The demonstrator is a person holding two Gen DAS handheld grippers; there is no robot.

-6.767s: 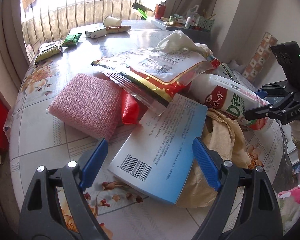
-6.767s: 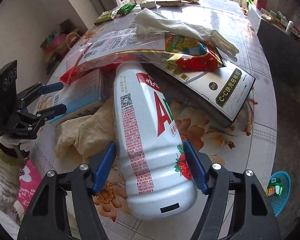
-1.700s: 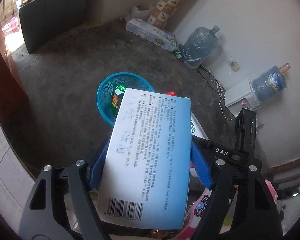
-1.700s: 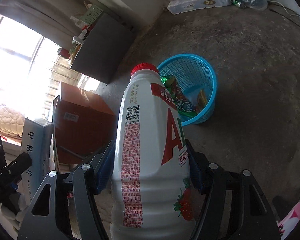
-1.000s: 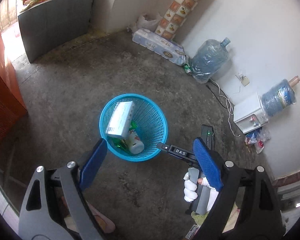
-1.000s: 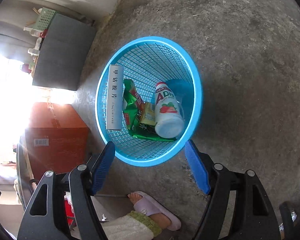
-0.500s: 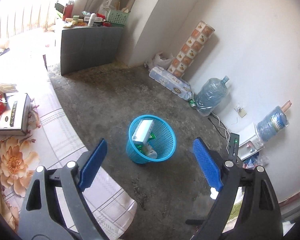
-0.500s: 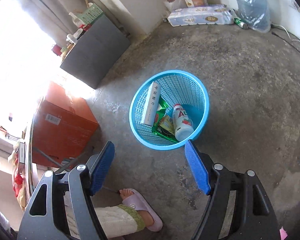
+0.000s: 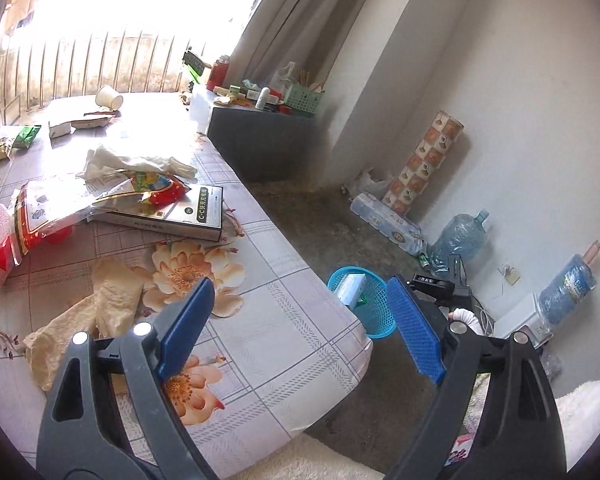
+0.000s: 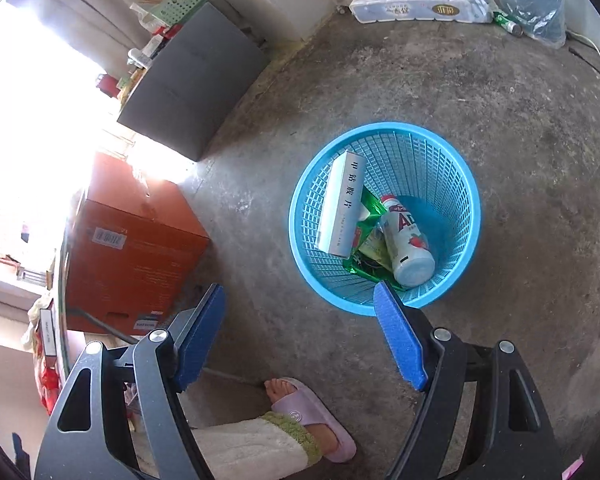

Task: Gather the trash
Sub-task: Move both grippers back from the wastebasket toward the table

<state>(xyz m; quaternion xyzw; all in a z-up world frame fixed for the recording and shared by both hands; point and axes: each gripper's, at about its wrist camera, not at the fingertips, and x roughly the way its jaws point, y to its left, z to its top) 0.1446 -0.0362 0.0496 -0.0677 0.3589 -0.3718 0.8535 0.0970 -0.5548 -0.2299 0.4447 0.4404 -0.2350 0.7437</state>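
Hovering above the blue basket [image 10: 384,216], the right gripper [image 10: 300,332] has its fingers spread and holds nothing. Inside the basket lie a white box [image 10: 340,204], a white bottle [image 10: 408,246] and green wrappers [image 10: 370,268]. Beside the basket, over the table [image 9: 284,320], the left gripper [image 9: 296,324] is also spread and bare. Trash on the table includes a crumpled paper [image 9: 108,300] and a flat box [image 9: 172,212].

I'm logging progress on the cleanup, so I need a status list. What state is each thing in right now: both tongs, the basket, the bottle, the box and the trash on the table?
Left tongs: open, empty.
Right tongs: open, empty.
Blue basket: upright on the floor, partly filled.
White bottle: inside the basket, tilted, base up.
White box: inside the basket, leaning on its wall.
Crumpled paper: on the table, not collected.
Snack bag: on the table, not collected.
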